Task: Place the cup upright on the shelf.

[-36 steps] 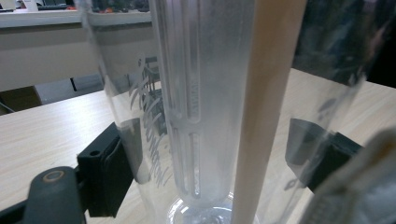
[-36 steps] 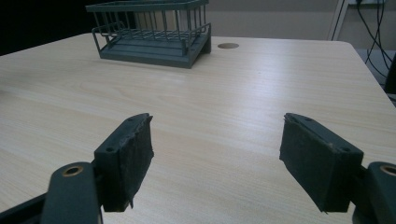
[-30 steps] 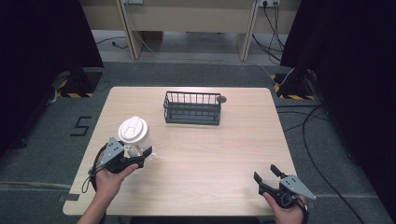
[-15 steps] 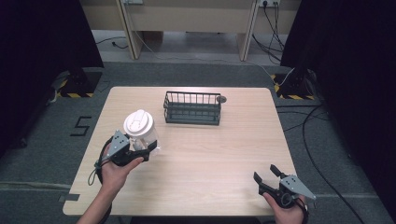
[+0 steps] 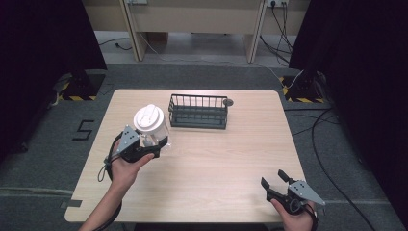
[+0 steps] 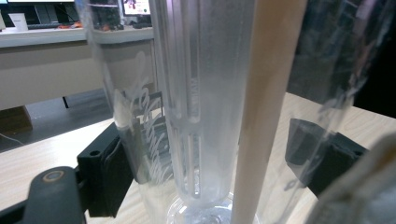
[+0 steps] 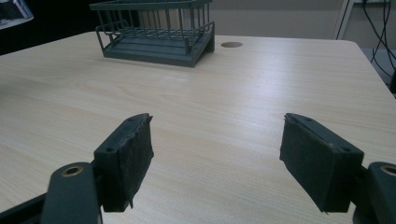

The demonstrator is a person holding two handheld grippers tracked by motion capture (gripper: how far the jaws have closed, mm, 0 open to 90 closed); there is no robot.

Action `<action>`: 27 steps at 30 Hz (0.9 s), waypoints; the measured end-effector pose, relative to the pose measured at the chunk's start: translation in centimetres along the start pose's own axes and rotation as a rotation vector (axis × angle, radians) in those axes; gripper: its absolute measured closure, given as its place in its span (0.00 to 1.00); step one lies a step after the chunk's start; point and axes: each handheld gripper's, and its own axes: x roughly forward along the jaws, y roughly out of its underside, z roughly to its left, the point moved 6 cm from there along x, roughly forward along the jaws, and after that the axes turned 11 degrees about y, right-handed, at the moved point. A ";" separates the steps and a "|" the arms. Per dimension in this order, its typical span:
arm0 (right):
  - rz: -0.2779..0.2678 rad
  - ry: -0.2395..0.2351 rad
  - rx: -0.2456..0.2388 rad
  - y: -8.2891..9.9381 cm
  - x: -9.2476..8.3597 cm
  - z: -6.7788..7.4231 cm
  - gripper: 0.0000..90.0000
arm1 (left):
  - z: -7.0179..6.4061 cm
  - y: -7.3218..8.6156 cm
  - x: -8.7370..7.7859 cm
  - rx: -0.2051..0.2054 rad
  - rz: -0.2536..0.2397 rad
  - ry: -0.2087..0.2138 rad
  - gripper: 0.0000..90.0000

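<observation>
The left gripper (image 5: 153, 147) is clamped on a clear plastic jar (image 5: 152, 126) with a white lid, above the desk (image 5: 226, 154) beside a wire basket (image 5: 197, 111). The right gripper (image 5: 275, 181) rests near the desk's front edge, jaws apart.

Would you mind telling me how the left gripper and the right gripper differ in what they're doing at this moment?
The left gripper is shut on the clear jug with a white lid, while the right gripper is open and holds nothing. The left gripper sits at the table's left side near the wire basket; the right gripper sits at the near right corner. Both have black padded jaws.
</observation>
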 end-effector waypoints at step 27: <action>-0.001 -0.004 -0.004 0.0 0.0 0.0 0.28 | 0.4 -1.6 3.6 0.008 -0.004 0.014 0.20</action>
